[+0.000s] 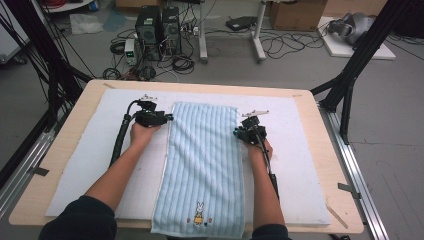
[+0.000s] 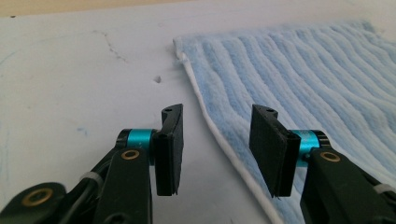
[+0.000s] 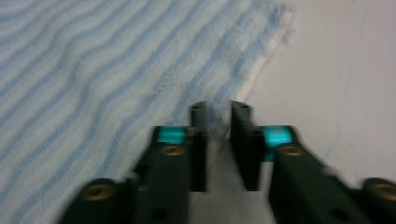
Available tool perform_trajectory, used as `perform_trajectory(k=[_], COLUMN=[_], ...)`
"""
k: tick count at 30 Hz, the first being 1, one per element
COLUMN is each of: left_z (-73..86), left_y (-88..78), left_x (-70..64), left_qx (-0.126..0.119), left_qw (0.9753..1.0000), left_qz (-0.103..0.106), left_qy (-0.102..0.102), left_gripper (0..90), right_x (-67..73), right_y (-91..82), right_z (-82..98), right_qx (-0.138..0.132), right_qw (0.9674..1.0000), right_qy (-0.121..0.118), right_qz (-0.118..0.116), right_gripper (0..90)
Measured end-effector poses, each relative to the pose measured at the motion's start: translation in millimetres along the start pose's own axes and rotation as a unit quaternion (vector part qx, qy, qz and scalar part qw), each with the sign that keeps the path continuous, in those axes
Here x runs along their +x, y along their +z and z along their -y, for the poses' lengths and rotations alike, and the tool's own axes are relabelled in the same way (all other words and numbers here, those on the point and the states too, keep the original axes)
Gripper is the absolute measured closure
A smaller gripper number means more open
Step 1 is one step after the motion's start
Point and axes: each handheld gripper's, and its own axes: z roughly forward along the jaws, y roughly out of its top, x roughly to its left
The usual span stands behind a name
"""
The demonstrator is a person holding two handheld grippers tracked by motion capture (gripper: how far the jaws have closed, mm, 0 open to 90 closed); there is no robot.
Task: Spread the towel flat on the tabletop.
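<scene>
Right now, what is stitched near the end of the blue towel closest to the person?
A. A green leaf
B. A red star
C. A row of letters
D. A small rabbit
D: on the towel, a small white rabbit figure shows near the end closest to the person in the high view, with no star, letters or leaf there.

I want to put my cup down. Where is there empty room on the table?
Bare white mat right of the blue towel, and another strip left of the left tool. It is crowded along the towel's long edges, by both hands.
</scene>
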Motion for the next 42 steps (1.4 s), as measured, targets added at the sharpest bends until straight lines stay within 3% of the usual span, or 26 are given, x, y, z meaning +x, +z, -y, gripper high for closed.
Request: perform_trajectory(k=[1, 3, 4, 5, 7, 9, 12, 14, 16, 20, 22, 23, 25, 26, 29, 31, 34, 35, 38, 40, 42], left_z=[1.2, 3.7, 5.0, 5.9, 7.3, 8.5, 11.3, 11.2, 10.9, 9.2, 9.3, 9.7, 9.5, 10.4, 16.9, 22.0, 28.2, 30.4, 36.5, 39.0, 40.0], left_y=[-2.8, -6.7, -7.6, -7.8, -5.3, -0.4, 9.1, 12.2, 12.3, 11.5, 10.1, 9.3, 5.9, 1.9, -11.6, -18.0, -25.0, -26.6, -28.1, -26.2, -26.7], left_x=[0.7, 1.1, 1.0, 0.5, -3.3, -10.2, -20.4, -27.2, -27.3, -20.0, -17.2, -14.3, -9.8, -9.7, -12.5, -13.4, -16.0, -18.4, -27.8, -32.2, -37.0], left_qx=[-0.002, 0.000, 0.003, 0.008, 0.016, 0.017, 0.020, 0.030, 0.030, 0.021, 0.021, 0.020, 0.020, 0.020, 0.006, -0.003, 0.006, 0.006, 0.022, 0.036, 0.032], left_qw=[1.0000, 0.9999, 0.9998, 0.9996, 0.9990, 0.9984, 0.9982, 0.9984, 0.9986, 0.9990, 0.9980, 0.9986, 0.9993, 0.9996, 0.9999, 0.9996, 0.9988, 0.9986, 0.9969, 0.9960, 0.9968], left_qz=[0.006, 0.015, 0.020, 0.027, 0.042, 0.053, 0.053, 0.021, 0.005, -0.035, -0.054, -0.047, -0.028, -0.016, 0.012, 0.028, 0.048, 0.052, 0.073, 0.076, 0.058], left_qy=[-0.003, -0.002, -0.001, -0.002, 0.000, 0.006, 0.020, 0.042, 0.043, 0.019, 0.022, 0.012, -0.012, -0.013, 0.002, 0.000, 0.001, 0.003, 0.019, 0.029, 0.044], left_gripper=[56.2, 57.8, 59.5, 60.7, 61.7, 62.1, 61.9, 66.5, 86.2, 88.1, 88.7, 87.3, 61.5, 56.0, 55.4, 56.7, 58.0, 59.1, 66.8, 67.4, 69.6], right_x=[-1.1, 0.6, -0.4, -1.4, -2.5, 0.4, 1.5, 1.1, 1.9, 4.0, 6.9, 9.0, 14.0, 16.2, 21.2, 22.9, 23.3, 23.8, 24.8, 25.9, 26.0], right_y=[2.1, 4.9, 6.5, 7.1, 6.9, 3.9, -2.5, -8.4, -11.7, -17.0, -19.7, -21.1, -24.5, -26.3, -31.7, -36.5, -34.6, -33.1, -30.9, -29.6, -28.9], right_z=[-2.4, -8.6, -10.8, -11.8, -11.6, -10.7, -9.3, -7.4, -5.8, -1.4, 1.5, 3.3, 7.8, 10.5, 15.9, 19.4, 21.7, 23.0, 26.5, 25.2, 24.5], right_qx=[0.003, 0.011, 0.012, 0.009, -0.002, -0.009, -0.012, -0.019, -0.021, -0.023, -0.027, -0.027, -0.028, -0.028, -0.002, -0.010, 0.010, 0.019, 0.011, 0.012, 0.012], right_qw=[1.0000, 0.9981, 0.9970, 0.9965, 0.9975, 0.9977, 0.9980, 0.9985, 0.9987, 0.9992, 0.9993, 0.9995, 0.9996, 0.9996, 0.9999, 0.9998, 0.9998, 0.9998, 0.9998, 0.9996, 0.9995], right_qy=[-0.005, -0.020, -0.019, -0.004, 0.021, 0.015, 0.013, 0.019, 0.017, 0.015, 0.013, 0.013, 0.004, 0.002, -0.010, -0.009, -0.012, -0.008, -0.015, -0.023, -0.022], right_qz=[0.006, 0.058, 0.074, 0.083, 0.068, 0.065, 0.060, 0.048, 0.044, 0.028, 0.020, 0.012, 0.002, -0.005, -0.012, -0.014, -0.010, -0.007, 0.001, 0.007, 0.016], right_gripper=[87.1, 87.7, 87.3, 85.1, 76.3, 71.5, 67.3, 65.6, 64.8, 64.9, 64.9, 64.9, 65.0, 65.0, 65.4, 67.4, 70.0, 72.4, 86.6, 87.9, 88.2])
